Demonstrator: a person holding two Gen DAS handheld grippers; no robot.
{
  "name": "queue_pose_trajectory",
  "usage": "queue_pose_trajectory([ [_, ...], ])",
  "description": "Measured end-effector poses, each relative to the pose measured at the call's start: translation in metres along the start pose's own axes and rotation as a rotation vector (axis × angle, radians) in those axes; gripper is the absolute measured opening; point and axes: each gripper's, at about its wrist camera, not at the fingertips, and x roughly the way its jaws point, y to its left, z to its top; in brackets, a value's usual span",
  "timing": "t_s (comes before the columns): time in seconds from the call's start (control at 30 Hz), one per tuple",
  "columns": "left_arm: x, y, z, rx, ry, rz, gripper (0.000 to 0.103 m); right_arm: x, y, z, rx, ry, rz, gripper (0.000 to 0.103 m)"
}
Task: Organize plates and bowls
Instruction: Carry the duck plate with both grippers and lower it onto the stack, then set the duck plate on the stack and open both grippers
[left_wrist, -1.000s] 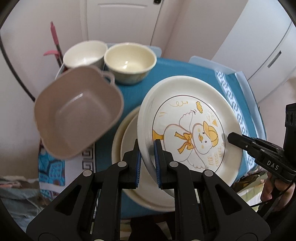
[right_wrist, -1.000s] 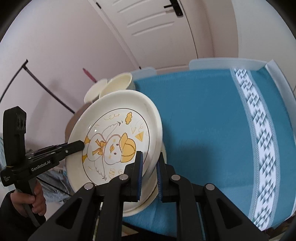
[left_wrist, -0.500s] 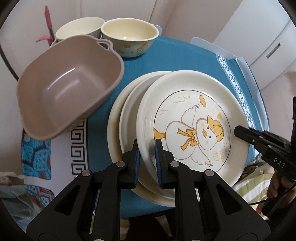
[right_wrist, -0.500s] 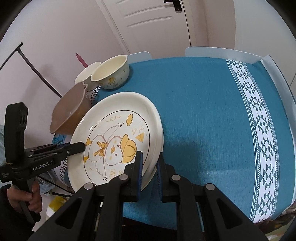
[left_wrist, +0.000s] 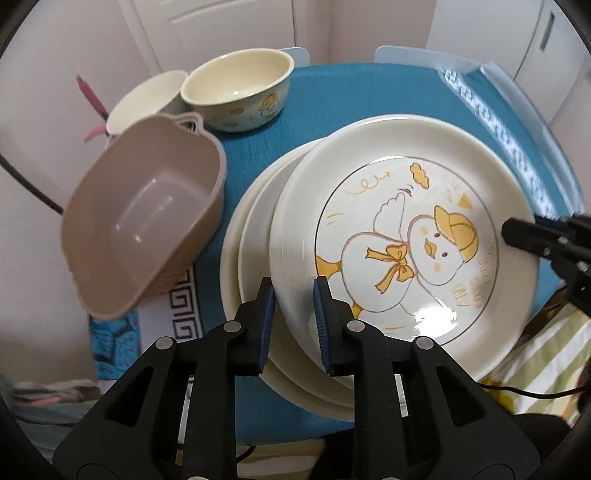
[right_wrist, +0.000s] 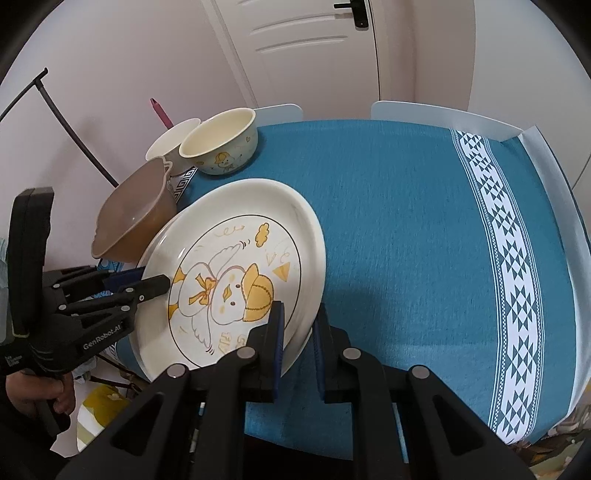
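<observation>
Cream glazed plate: the duck plate (left_wrist: 402, 236) lies on top of a stack of plain plates (left_wrist: 255, 236) at the near left part of the table, its printed face up, sitting a little off-centre toward the right of the stack.
Left gripper: the left gripper (left_wrist: 293, 317) straddles the plate's near rim, and its jaws are opening; the rim is between the blue pads, with a gap showing on the left pad's side.
Right gripper: the right gripper (right_wrist: 297, 343) is clamped on the opposite rim, blue pads pressing either side of the edge.
Step in hand: I'd judge the plate has just been set onto the stack and the left side is letting go first.
How it handles: looks like glazed ceramic, so stiff, fairly heavy for a two-finger pinch, slick under the pads, and liable to chip if dropped on the plates beneath.
Where to hold: the raised rim is the only purchase; two grips on opposite edges keep it level.
Risk: with only one side held, the plate may tip or slide on the stack.
Bowls: a brown tub (left_wrist: 147, 218) leans at the table's left edge beside the stack; behind it stand a duck bowl (left_wrist: 236, 96) and a plain white bowl (left_wrist: 147, 101), touching.
Table: blue cloth (right_wrist: 406, 221) with a white triangle band, bare on the right half.
Person: a hand (right_wrist: 35, 391) holds the left tool's grip, low in the right-wrist view.
</observation>
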Motion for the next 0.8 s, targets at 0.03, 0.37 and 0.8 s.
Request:
queue_pose_trajectory([
  [0.03,-0.001,-0.003,0.000,0.012,-0.003,0.013,0.018,0.000,0.000,0.000,-0.004,0.001,0.000,0.013],
  [0.37,-0.005,-0.016,0.000,0.076,-0.013,0.118,0.018,0.004,0.000,0.002,-0.020,0.013,0.007,0.013],
  [0.8,-0.009,-0.014,0.000,0.068,-0.018,0.114,0.018,0.010,0.003,0.003,-0.046,0.028,-0.006,0.014],
])
